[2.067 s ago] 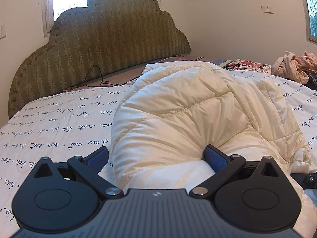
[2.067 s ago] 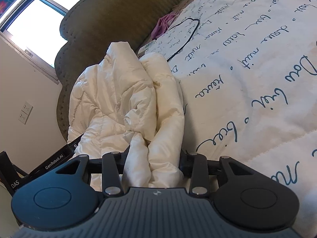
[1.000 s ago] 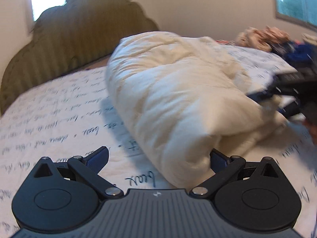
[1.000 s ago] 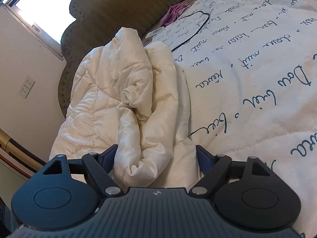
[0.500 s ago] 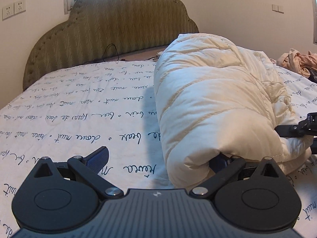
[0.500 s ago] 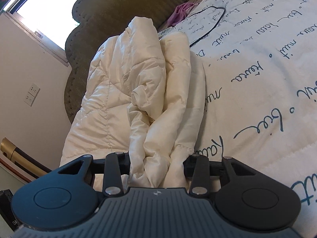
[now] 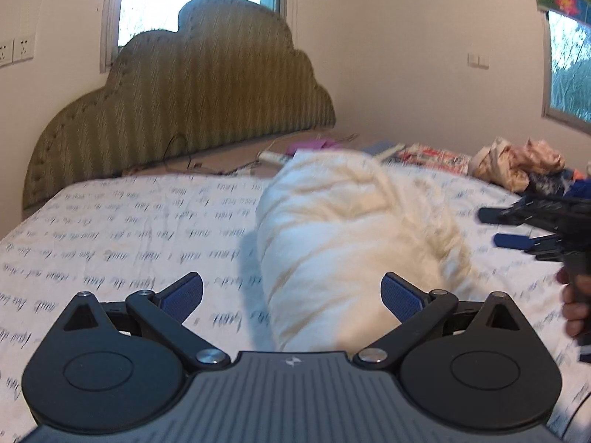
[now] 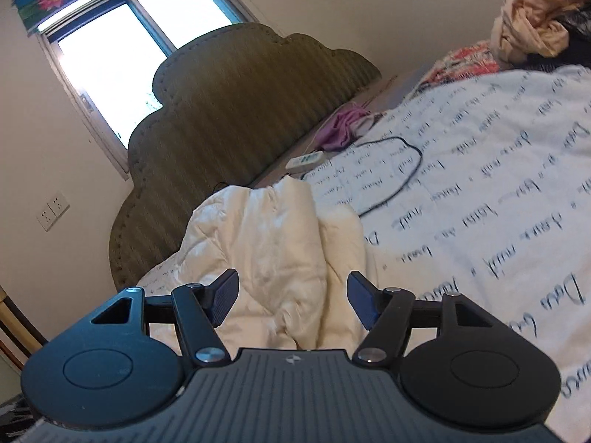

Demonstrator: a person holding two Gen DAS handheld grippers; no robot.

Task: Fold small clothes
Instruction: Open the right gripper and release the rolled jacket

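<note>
A cream puffy jacket (image 7: 351,229) lies rolled into a thick bundle on the white bedspread (image 7: 129,229) with blue script. My left gripper (image 7: 291,291) hovers open just above its near end, with both blue pads clear of the fabric. My right gripper (image 8: 293,297) is raised over the other end of the jacket (image 8: 266,243). Its jaws are opening, and the fabric lies below and beyond the pads, not pressed. In the left wrist view the right gripper (image 7: 504,227) shows at the right edge, held by a hand (image 7: 576,306).
A green padded headboard (image 7: 192,110) stands against the wall under a window. A heap of peach and dark clothes (image 7: 517,166) sits at the far right of the bed. A black cable (image 8: 402,177), a purple cloth (image 8: 341,125) and a white remote-like thing (image 8: 306,160) lie near the headboard.
Both grippers have risen off the jacket. The right jaws, pinched on a fold half a second ago, have spread and let go. The left finger tucked under the bundle has come free.
</note>
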